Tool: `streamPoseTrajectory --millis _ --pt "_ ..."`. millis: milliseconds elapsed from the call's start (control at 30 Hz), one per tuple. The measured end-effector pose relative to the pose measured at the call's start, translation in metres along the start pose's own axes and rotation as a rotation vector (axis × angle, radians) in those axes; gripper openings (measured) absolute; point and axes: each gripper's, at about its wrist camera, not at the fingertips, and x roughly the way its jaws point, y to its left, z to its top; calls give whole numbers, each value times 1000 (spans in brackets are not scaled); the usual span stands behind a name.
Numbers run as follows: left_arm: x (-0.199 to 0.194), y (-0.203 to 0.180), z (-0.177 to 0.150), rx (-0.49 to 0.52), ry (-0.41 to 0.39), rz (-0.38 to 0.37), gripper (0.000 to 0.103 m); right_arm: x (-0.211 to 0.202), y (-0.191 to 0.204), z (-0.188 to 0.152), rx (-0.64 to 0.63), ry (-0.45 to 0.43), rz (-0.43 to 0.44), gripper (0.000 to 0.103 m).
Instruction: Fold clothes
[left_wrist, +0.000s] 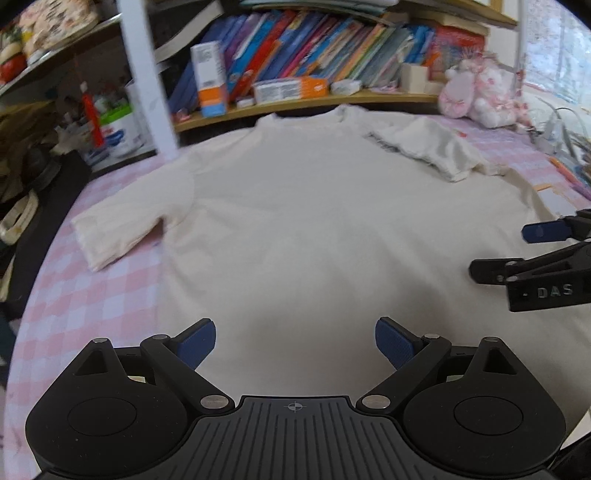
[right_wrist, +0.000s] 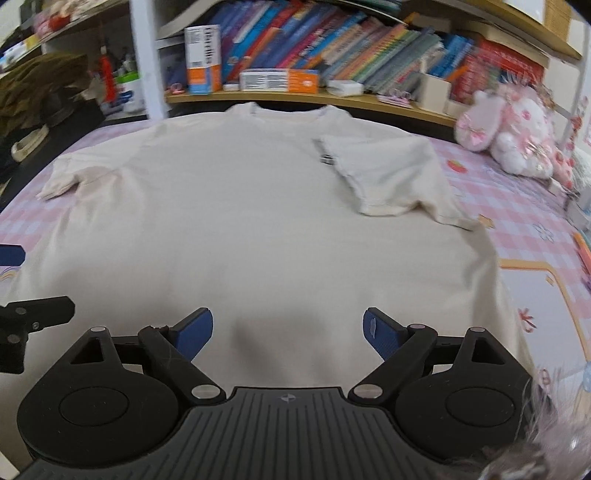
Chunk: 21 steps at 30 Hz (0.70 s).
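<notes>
Both the left gripper (left_wrist: 295, 343) and right gripper (right_wrist: 287, 334) hang with jaws wide and empty over the near hem of the cream T-shirt (left_wrist: 314, 221) spread flat on the pink checked bed (left_wrist: 110, 295), right sleeve (right_wrist: 384, 173) already folded in, so probably next pinch the far left sleeve (left_wrist: 110, 236) and lay it inward flat.

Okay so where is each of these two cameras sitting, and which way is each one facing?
Left wrist view: sits on the left tongs, angled down over the cream T-shirt toward the bookshelf; its own open blue pads show, right tongs at the edge.
Right wrist view: sits on the right tongs, same downward look; open pads show, left tongs at the left edge.
Shared: shirt, folded right sleeve, shelf, pink plush toy, checked sheet.
</notes>
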Motion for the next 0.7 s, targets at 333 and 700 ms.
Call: streamPoseTrajectory --millis 333,700 --pt "5 66 -12 -243 55 -16 95 3 47 18 -100 -35 72 89" --pt "9 112 -2 -382 -77 21 93 5 62 26 -180 -27 104 91"
